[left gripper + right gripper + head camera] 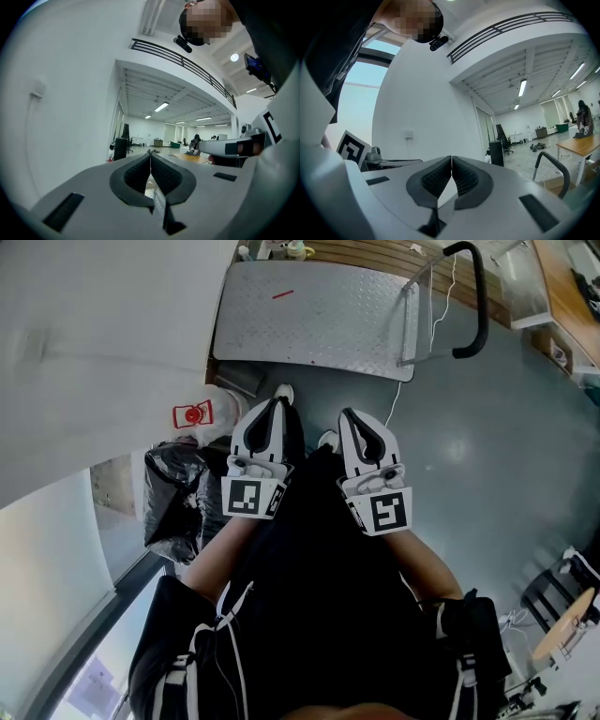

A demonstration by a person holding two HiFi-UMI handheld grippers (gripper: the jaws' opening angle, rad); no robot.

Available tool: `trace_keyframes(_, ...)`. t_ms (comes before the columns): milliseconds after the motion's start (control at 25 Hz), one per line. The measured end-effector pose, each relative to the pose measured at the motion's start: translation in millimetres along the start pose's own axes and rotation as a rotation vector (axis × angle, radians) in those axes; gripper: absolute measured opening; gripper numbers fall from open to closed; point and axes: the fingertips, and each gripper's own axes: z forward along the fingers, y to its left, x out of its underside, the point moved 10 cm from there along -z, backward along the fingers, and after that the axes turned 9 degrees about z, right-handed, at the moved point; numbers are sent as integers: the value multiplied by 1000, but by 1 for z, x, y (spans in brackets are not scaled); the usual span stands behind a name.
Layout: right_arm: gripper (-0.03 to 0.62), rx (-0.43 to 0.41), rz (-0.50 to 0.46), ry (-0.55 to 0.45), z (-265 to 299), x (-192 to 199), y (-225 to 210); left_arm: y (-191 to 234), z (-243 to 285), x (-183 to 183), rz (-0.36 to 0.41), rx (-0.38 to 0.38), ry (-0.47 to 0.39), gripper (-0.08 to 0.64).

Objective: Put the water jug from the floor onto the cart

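I am holding my left gripper [277,404] and right gripper [350,416] pressed together, mid-frame; the platform cart [309,310] is sitting above them, a red-labelled white container [214,416] just left.

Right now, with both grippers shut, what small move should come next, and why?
Probably open both grippers and swing them left toward the red-labelled container, likely the jug, beside the black bag. The left gripper and right gripper are shut and empty, aimed at the cart rather than the jug.
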Motion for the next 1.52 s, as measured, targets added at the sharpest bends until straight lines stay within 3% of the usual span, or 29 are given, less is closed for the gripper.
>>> trace_keyframes(320,18,-17,-66,0,17,-1,6,15,16,8,-5,30,11,18)
trace_keyframes(520,18,23,-78,17,47,-3,0,34,32,10,19,72,13,18)
trace_keyframes(880,18,139,-89,39,117,-22,-13,106,80,-2,-17,56,-14,18)
trace_keyframes(1160,18,110,-130,74,182,-26,4,166,99,-2,-72,19,-14,18)
trace_keyframes(1520,18,96,-131,68,253,-19,27,232,122,6,-87,58,1,18)
